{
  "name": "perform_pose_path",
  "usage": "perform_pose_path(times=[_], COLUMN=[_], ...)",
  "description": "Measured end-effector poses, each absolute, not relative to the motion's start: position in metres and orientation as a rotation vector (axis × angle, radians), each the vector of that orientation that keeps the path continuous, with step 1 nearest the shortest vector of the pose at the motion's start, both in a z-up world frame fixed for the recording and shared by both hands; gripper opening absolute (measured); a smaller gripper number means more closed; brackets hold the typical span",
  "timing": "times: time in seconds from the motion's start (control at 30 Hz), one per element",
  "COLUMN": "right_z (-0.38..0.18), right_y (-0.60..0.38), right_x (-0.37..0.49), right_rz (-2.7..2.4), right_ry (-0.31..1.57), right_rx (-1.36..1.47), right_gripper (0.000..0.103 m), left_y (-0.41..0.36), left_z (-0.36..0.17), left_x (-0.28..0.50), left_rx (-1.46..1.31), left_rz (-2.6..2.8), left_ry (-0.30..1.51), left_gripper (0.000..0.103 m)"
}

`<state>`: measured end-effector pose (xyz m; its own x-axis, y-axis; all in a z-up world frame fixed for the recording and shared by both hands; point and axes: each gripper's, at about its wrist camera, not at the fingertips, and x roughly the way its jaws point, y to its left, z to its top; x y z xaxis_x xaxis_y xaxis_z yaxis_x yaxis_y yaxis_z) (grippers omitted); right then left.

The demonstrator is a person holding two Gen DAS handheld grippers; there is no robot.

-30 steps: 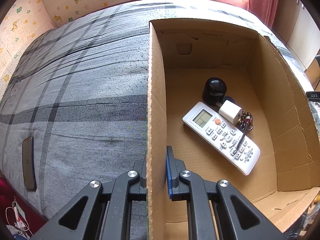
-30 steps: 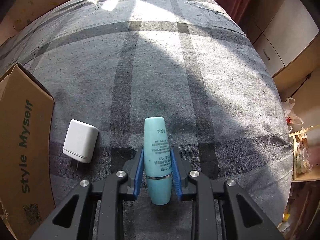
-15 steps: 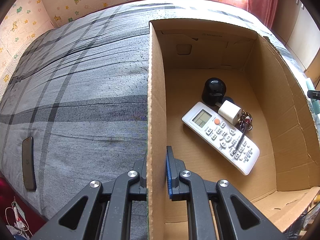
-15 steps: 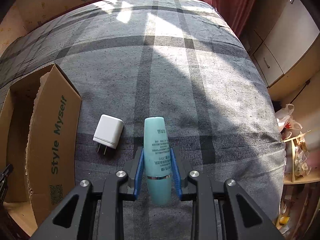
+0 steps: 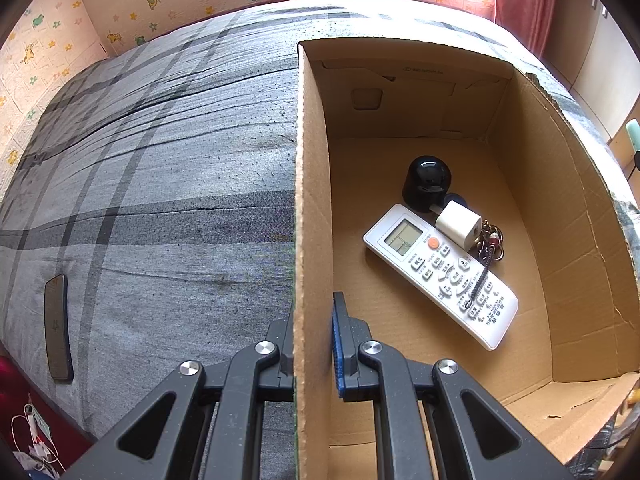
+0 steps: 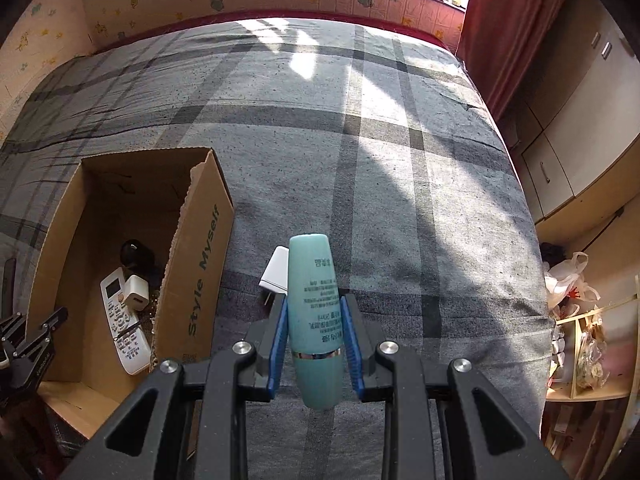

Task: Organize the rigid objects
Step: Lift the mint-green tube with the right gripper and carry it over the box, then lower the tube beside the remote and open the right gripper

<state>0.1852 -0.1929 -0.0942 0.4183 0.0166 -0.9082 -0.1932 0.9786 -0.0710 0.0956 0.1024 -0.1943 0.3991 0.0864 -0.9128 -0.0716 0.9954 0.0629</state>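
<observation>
Right wrist view: my right claw (image 6: 316, 340) clamps the teal bottle (image 6: 316, 320) at lower centre — bound for the cardboard box (image 6: 200, 248) at left, whose wall my left claw (image 5: 313, 344) pinches steady.

Bedroom: plaid-sheeted bed (image 6: 360, 160), curtain (image 6: 504, 20)

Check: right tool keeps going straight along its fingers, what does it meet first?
Probably the white charger on the bedspread, just past the teal bottle clamped in the right tool; depth unclear.
</observation>
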Motion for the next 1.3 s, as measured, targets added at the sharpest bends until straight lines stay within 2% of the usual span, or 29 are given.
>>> perform_pose_path(times=[0.5, 1.3], right_z=[-0.074, -0.156], right_y=[-0.117, -0.019], right_x=[0.173, 0.182], right_rz=[0.322, 0.424], right_ry=[1.111, 1.244], right_rx=[-0.193, -0.263], right_gripper=[0.028, 0.028], left_y=[0.104, 0.105], left_z=[-0.195, -0.196], left_x=[0.096, 0.096], left_rx=[0.013, 0.010], left_rz=[0.098, 0.092], left_ry=[1.157, 1.156], left_gripper=[0.012, 0.012])
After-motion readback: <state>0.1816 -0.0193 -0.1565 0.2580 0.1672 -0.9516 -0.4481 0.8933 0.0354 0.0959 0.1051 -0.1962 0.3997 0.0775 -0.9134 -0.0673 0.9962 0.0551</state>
